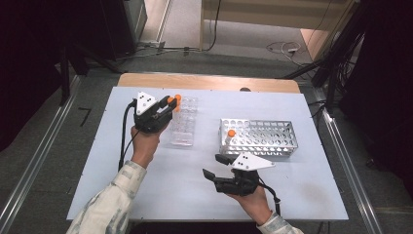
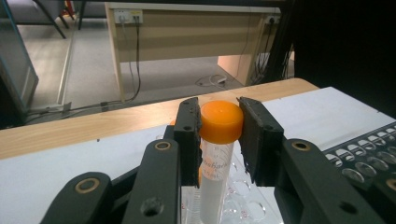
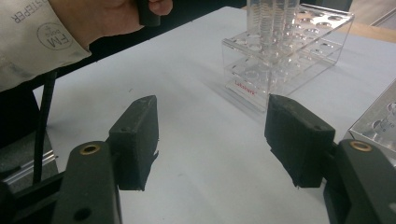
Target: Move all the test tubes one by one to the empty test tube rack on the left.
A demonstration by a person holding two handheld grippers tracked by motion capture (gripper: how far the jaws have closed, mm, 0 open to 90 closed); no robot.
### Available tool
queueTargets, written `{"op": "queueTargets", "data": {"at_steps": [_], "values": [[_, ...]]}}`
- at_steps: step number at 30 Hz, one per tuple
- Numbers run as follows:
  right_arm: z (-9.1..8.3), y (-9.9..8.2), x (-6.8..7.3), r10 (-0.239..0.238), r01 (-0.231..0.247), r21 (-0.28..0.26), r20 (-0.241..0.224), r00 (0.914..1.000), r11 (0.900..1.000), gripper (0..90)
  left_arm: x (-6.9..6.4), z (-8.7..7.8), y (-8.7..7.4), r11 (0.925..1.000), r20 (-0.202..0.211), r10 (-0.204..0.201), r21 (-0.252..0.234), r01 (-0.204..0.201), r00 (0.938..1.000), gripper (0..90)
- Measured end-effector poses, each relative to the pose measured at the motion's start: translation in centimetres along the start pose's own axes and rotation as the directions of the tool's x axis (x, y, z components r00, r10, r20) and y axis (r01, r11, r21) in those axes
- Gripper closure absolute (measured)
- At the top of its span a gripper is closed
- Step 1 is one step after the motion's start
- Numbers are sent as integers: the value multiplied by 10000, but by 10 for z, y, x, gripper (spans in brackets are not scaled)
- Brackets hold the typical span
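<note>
The tube [image 2: 215, 154] runs off the bottom edge, its printed label partly behind the jaws.

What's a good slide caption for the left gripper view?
Left gripper clamps an orange-capped tube by its cap above the clear rack.

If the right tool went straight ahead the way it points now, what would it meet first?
Probably the clear plastic rack. The right tool stands open over bare table, with nothing nearer ahead; depth is hard to judge.
</note>
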State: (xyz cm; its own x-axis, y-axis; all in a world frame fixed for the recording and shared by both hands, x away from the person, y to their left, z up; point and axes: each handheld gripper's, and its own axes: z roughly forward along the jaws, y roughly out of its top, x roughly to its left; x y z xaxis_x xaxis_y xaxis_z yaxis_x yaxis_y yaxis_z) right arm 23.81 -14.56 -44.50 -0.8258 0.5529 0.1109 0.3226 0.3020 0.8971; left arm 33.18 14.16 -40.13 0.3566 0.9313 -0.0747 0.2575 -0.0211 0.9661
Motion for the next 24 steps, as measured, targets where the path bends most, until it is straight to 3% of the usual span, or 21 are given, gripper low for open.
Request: {"op": "queueTargets", "data": {"at_steps": [5, 9, 24], "values": [[0, 0, 0, 14, -14, 3, 19, 10000, 10000, 337, -2, 3, -3, 9999, -50, 127, 67, -127, 9999, 692], [0, 0, 0, 6, -6, 3, 9, 10000, 10000, 337, -6, 8, -11, 9985, -279, 470, 311, -461, 9985, 691], [0, 0, 0, 9, -9, -3, 1, 10000, 10000, 337, -7, 16, -27, 9960, -479, 398, 814, -358, 9981, 689]]}}
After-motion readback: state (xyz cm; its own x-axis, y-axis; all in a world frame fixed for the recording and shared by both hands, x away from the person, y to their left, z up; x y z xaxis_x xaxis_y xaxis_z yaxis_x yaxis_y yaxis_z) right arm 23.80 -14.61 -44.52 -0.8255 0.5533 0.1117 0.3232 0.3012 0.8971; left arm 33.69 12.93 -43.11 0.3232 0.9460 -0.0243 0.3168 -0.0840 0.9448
